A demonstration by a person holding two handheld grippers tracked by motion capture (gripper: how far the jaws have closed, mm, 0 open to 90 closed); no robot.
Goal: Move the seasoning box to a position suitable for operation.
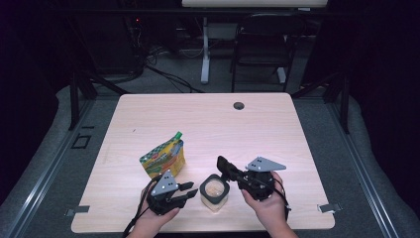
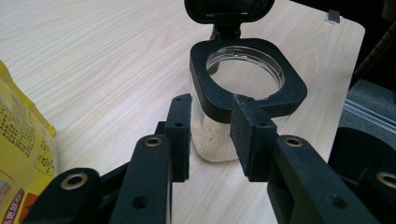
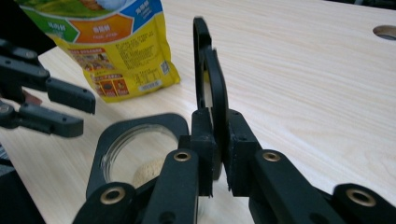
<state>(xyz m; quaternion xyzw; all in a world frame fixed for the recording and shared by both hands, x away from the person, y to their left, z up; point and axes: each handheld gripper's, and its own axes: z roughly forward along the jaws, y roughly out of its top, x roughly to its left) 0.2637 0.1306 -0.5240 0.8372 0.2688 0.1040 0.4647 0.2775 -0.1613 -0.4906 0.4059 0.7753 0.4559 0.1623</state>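
From the high view, your left gripper (image 1: 186,191) sits just left of the clear jar (image 1: 214,193) near the table's (image 1: 208,119) near edge, jaws apart; your right gripper (image 1: 224,166) reaches over the jar from the right. A yellow pouch (image 1: 163,157) lies farther left.

In the left gripper view, your jaws stand open before the jar (image 2: 224,135), its hinged lid (image 2: 226,10) raised.

In the right gripper view, your right gripper (image 3: 217,154) is clamped on the upright lid (image 3: 211,79).
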